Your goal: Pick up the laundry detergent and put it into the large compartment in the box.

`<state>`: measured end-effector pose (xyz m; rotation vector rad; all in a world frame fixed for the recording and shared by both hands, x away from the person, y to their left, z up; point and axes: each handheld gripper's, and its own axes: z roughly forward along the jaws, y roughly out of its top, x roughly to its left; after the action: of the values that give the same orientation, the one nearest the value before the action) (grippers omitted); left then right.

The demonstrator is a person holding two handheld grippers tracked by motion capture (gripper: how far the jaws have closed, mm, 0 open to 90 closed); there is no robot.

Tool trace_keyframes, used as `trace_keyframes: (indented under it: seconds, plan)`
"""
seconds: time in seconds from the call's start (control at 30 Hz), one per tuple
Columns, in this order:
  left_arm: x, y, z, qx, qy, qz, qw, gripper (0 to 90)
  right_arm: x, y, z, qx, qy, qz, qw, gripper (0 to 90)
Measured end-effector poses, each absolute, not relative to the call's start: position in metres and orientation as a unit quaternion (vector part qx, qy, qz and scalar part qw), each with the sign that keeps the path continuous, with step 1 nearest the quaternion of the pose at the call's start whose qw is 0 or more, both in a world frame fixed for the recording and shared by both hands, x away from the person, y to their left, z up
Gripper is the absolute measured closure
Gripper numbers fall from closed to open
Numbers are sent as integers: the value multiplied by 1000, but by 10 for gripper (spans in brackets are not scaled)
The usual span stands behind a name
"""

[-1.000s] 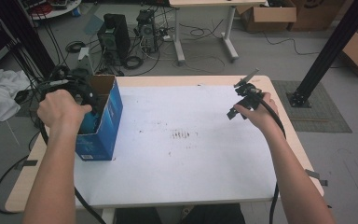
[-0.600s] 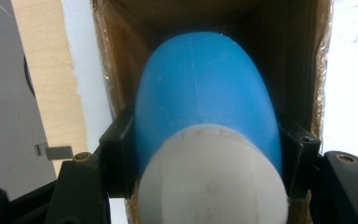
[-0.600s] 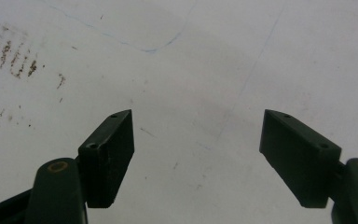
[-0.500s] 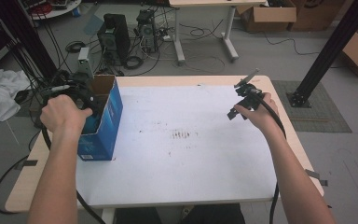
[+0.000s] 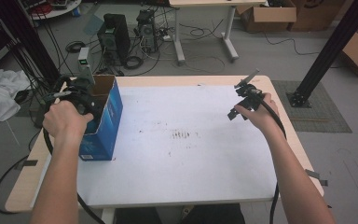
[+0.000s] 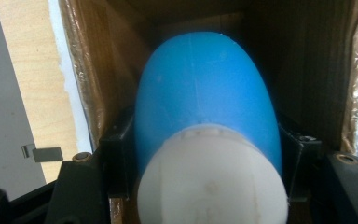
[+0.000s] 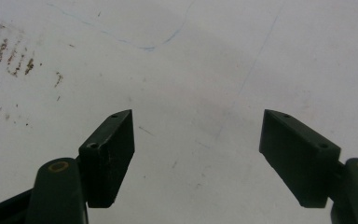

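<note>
At the left edge of the desk (image 5: 177, 186), which is covered with a white sheet, an open blue cardboard box (image 5: 103, 122) stands upright with its brown inside showing. The left hand (image 5: 65, 119) holds the left hand-held gripper (image 5: 81, 95) over the box's open top. In the left gripper view its jaws are closed on a blue bottle with a white cap (image 6: 207, 140), one jaw against each side of the bottle's body; the bottle points down into the brown cardboard interior, cap end nearest the camera. Near the desk's far right corner, the right hand (image 5: 256, 112) holds the right hand-held gripper (image 5: 240, 100) above the sheet, well apart from the box. In the right gripper view its jaws stand wide apart with nothing between them, over the bare white surface, which carries small brown specks (image 7: 9, 51) and a faint blue pen line (image 7: 135, 42).
</note>
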<state>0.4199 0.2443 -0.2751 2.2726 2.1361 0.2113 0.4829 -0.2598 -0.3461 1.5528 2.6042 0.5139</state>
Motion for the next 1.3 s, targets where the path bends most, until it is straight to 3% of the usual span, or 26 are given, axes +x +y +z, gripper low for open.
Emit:
trace_keyframes:
  seconds: [1.3]
  plan:
    - [418, 243, -278, 717, 696, 46, -15, 368, 483, -260, -348, 507, 846, 165, 29, 264]
